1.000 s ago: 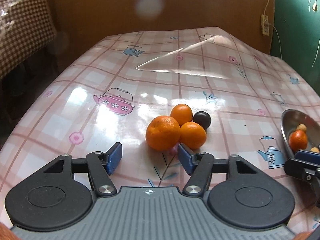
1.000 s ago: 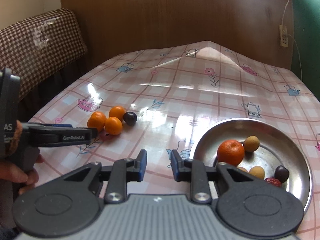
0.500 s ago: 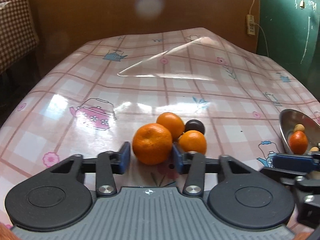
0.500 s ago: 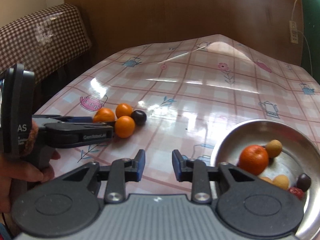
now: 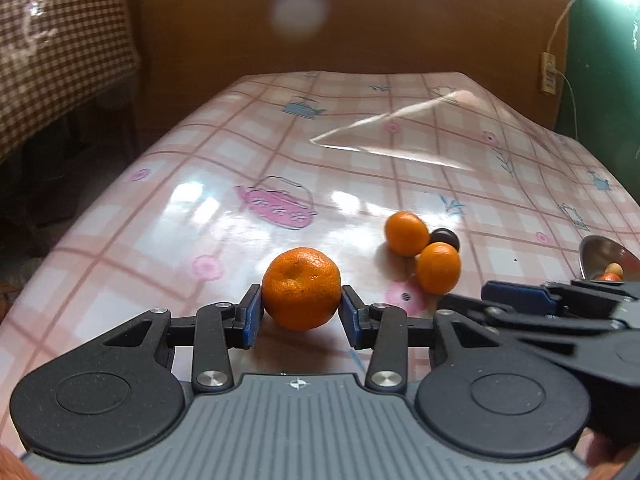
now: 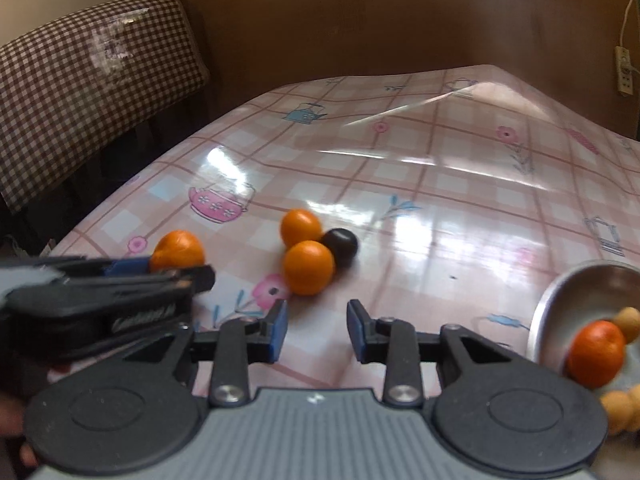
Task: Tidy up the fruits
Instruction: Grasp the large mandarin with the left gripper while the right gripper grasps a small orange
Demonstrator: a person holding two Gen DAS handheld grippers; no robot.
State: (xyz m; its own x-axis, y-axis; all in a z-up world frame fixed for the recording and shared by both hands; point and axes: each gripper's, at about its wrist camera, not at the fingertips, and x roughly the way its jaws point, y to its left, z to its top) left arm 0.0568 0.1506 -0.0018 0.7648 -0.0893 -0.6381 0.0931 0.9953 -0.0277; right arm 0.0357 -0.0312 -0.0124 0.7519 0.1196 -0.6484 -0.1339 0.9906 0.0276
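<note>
Lifted clear of the cluster since a second ago, our left gripper point(image 5: 301, 311) is clamped on the big mandarin point(image 5: 301, 289); our right gripper point(image 6: 316, 330), jaws just widening and empty, nears the small orange point(image 6: 308, 267), next for the steel bowl point(image 6: 560, 292).

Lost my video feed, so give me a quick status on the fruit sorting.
Left gripper shut on big orange. Right gripper empty, jaws just opening. Two small oranges, dark fruit still on table; bowl unobstructed.

Daylit, tablecloth point(image 5: 400, 168) glare, fisheye bending, slight motion blur
</note>
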